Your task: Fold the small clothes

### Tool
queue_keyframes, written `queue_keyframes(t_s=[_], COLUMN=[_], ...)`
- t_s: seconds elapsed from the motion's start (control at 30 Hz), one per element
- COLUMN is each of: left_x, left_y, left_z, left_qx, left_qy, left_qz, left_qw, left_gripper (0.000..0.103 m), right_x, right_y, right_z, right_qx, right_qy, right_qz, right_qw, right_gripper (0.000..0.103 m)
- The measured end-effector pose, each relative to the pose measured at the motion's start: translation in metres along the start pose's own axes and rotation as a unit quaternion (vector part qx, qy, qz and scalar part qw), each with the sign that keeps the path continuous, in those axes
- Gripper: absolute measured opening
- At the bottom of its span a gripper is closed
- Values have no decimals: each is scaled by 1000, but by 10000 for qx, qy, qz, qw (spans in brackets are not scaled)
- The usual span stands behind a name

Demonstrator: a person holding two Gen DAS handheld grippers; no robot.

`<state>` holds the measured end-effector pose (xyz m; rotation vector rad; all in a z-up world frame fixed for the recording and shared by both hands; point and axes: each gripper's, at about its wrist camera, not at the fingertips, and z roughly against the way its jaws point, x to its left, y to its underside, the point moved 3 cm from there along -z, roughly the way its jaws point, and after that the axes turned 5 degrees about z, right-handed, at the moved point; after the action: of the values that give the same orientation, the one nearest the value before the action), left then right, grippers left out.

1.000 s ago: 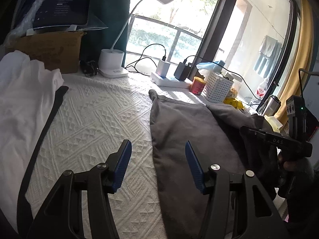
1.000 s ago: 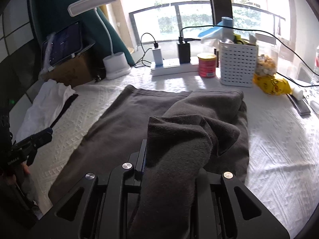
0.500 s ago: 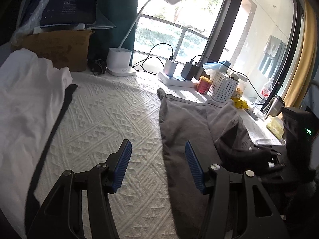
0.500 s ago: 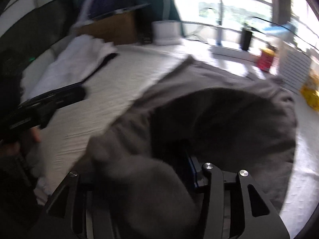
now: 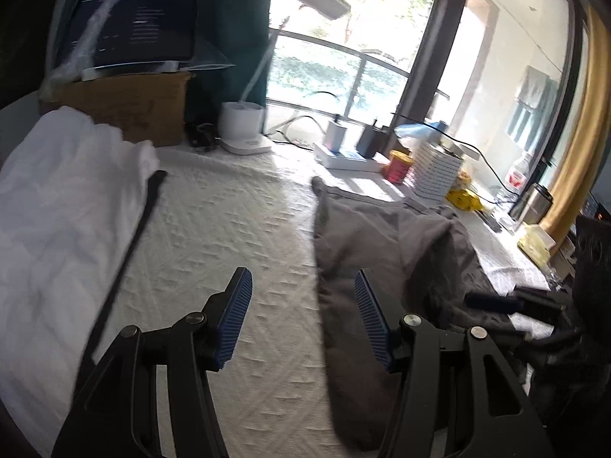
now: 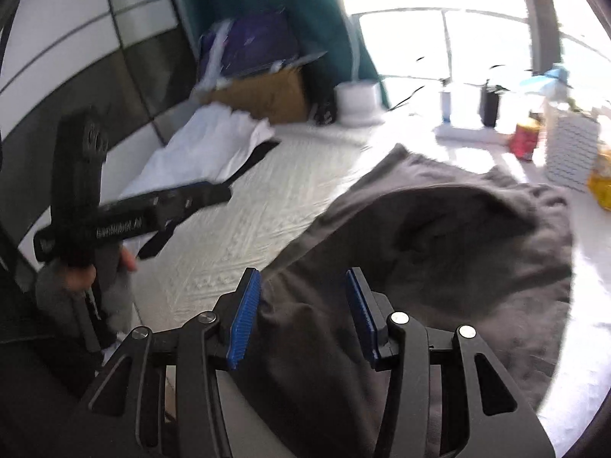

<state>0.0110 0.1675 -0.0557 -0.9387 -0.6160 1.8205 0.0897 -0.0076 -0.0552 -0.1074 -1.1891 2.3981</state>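
Grey garment (image 6: 439, 236) lies on the desk (image 5: 229, 236), one fold laid over, folding unfinished. Right tongs (image 6: 301, 320) stand parted above its near edge; left tongs (image 5: 301, 320) open, empty.

Bright daylight from blown-out window (image 6: 450, 38), motion blur, dark fisheye corners

Bright railed window (image 5: 343, 72) behind white textured tabletop (image 5: 229, 229); teal curtain (image 5: 236, 19), yellow curtain (image 5: 584, 122).
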Motion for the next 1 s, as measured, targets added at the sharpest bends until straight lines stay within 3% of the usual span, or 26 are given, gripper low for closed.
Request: queue_keyframes(t_s=[0.3,0.43,0.53,0.67,1.0], left_x=[-69,-90,-91,-81,-85], left_y=[19,35,48,59,75], left_z=[-15,-28,-33,-36,-26], left_qx=[424,800,961,1219,1313], left_qy=[643,624,439,440,716], left_qz=[-552,-829,-932,-560,-789], left_qw=[9955,9914,9900,9900,9856], left_gripper=[56,56,56,56,56], right_x=[-69,-96,-107,-118,-112], right_y=[35,65,82,101,115], right_z=[57,71,79,84,78], right_qx=[-311,-194,-176,-106,36], right_qy=[774,1106,1211,1294,1238], right_qz=[-683,-1046,-1207,-1382,-1383], right_qw=[9942,9881,9851,9819,9826], right_gripper=[49,49,49,49,49])
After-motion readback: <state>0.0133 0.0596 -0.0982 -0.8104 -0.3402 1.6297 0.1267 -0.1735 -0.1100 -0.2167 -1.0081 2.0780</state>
